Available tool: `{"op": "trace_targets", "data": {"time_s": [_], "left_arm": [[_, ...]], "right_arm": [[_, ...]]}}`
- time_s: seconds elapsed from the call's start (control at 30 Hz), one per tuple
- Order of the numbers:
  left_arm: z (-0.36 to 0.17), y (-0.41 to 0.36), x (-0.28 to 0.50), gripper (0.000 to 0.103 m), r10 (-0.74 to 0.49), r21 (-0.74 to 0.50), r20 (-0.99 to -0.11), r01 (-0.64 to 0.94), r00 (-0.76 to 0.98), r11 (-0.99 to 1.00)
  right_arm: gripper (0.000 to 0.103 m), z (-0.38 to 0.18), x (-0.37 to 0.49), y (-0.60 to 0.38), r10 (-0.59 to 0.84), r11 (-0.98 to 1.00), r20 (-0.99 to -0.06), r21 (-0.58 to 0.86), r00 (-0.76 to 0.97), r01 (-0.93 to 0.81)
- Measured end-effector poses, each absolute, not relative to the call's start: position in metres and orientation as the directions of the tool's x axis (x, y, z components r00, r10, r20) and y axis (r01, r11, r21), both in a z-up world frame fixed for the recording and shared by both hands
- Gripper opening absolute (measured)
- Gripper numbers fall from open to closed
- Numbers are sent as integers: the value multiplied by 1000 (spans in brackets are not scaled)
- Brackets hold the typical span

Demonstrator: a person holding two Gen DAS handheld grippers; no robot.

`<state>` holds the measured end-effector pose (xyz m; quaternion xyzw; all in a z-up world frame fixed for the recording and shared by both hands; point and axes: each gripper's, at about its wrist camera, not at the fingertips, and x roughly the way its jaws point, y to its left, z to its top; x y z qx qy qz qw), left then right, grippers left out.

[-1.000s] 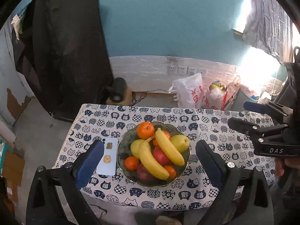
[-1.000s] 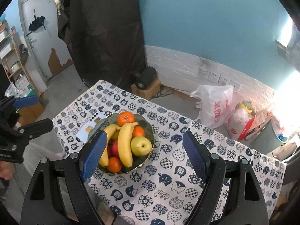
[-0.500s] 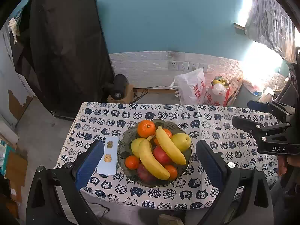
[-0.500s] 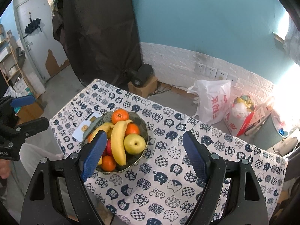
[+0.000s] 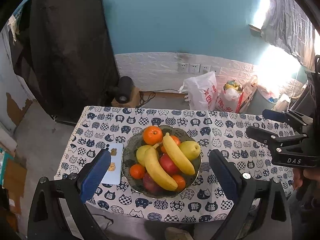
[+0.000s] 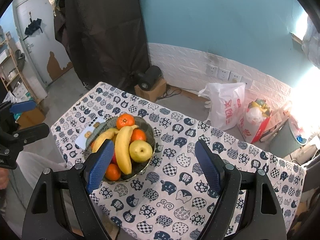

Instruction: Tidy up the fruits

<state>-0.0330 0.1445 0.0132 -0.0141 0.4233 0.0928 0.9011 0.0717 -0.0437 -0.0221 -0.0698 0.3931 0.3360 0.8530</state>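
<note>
A glass bowl (image 5: 128, 152) piled with fruit stands on the cat-print tablecloth (image 5: 220, 130). In it lie two bananas (image 5: 178, 156), a big orange (image 5: 153, 135), smaller oranges, yellow pears (image 5: 191, 150) and red apples (image 5: 169, 164). My left gripper (image 5: 159, 158) hovers above and in front of the bowl, open and empty. My right gripper (image 6: 154, 146) hangs open over the cloth right of the bowl (image 6: 150, 138), its left finger (image 6: 100, 164) overlapping the bowl's near side. Each gripper shows in the other's view: right gripper (image 5: 280, 136), left gripper (image 6: 24, 120).
A pale phone (image 5: 113, 166) lies flat just left of the bowl. Behind the table on the floor are plastic bags (image 5: 202, 94), a black cylinder on a box (image 5: 124, 92) and a grey bin (image 6: 284, 138). Dark fabric (image 5: 70, 50) hangs at the back left.
</note>
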Motion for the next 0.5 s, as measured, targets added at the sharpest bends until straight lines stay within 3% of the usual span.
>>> {"op": "trace_targets", "data": {"time_s": [0.5], "left_arm": [[12,142,-34,101,206,108,-758,-192,619,975]], "right_arm": [[82,-23,70,-40,513,761,-725,135,460,-635]]}}
